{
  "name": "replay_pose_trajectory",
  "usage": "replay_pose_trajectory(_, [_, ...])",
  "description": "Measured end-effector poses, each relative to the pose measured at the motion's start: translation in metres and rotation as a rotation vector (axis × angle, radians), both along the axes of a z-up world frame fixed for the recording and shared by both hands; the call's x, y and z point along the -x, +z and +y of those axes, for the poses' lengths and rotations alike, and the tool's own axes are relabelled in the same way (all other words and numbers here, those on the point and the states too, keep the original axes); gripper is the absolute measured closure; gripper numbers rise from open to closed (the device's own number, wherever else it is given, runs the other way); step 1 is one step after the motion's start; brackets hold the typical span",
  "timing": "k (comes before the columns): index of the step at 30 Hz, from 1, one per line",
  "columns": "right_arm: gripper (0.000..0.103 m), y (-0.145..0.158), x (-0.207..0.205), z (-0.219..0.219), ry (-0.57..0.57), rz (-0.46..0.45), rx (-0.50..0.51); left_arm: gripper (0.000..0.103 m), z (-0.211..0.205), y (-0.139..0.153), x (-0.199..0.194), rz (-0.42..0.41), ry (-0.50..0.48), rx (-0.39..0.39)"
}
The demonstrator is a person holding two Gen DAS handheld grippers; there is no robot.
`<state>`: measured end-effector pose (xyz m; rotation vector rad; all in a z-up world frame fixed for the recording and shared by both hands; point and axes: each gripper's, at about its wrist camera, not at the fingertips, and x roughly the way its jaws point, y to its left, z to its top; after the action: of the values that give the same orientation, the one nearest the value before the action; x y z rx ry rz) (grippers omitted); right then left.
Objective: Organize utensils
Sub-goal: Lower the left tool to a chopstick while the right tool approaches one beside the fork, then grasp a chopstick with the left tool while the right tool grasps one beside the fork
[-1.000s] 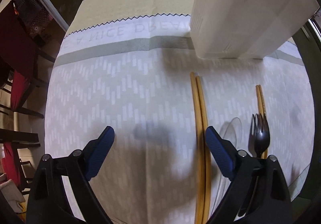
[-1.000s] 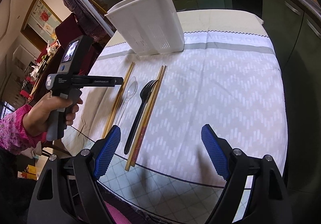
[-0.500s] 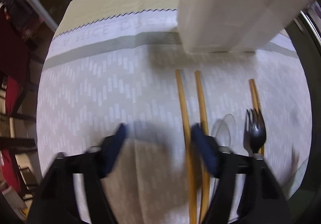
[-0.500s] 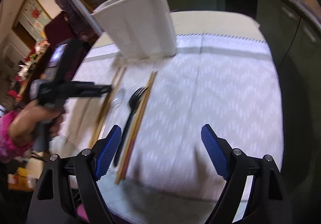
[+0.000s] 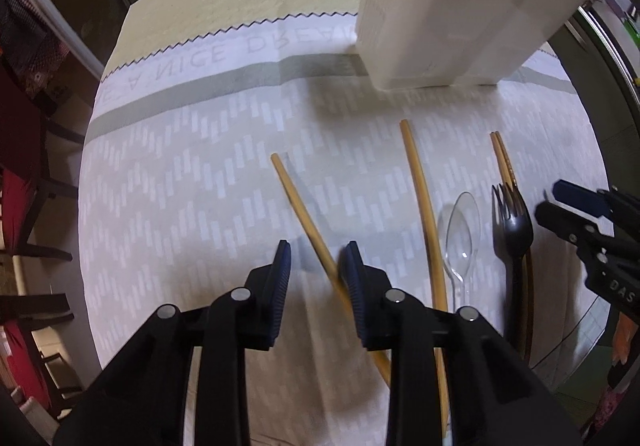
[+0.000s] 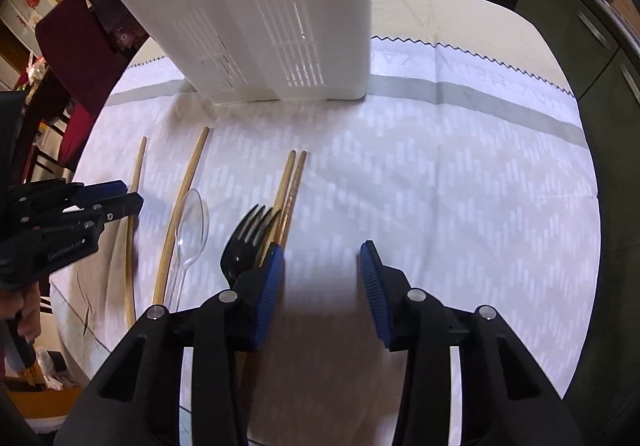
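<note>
Left wrist view first: the left tool (image 5: 315, 262) has its jaws drawn in but not together, a gap open between them, and one loose chopstick (image 5: 304, 214) runs slantwise through that gap, touching the right pad (image 5: 354, 278) only. I can't tell whether it's properly pinched. A second single chopstick (image 5: 420, 202) lies to its right on the tabletop (image 5: 180, 186), then one clear plastic spoon (image 5: 460, 230), one black fork (image 5: 513, 222), and a pair of chopsticks (image 5: 502, 158) close together under the fork. One white utensil holder (image 5: 452, 6) stands at the far side. The right tool (image 5: 568, 206) pokes in at the edge. Over to the right wrist view: the right tool (image 6: 322, 266) is spread wide, holding nothing, low over bare cloth just right of the fork (image 6: 248, 242). Same count here: four chopsticks, one spoon (image 6: 192, 222), one fork, one holder (image 6: 260, 14).
</note>
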<state>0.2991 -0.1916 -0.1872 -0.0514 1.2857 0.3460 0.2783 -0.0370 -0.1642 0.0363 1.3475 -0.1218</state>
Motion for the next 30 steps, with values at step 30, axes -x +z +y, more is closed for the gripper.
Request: replay_pose_trajectory(30, [0.092, -0.015, -0.01, 0.065, 0.089, 0.042, 0.134, 0.078, -0.015, -0.002, 0.012, 0.096, -0.05, 0.017])
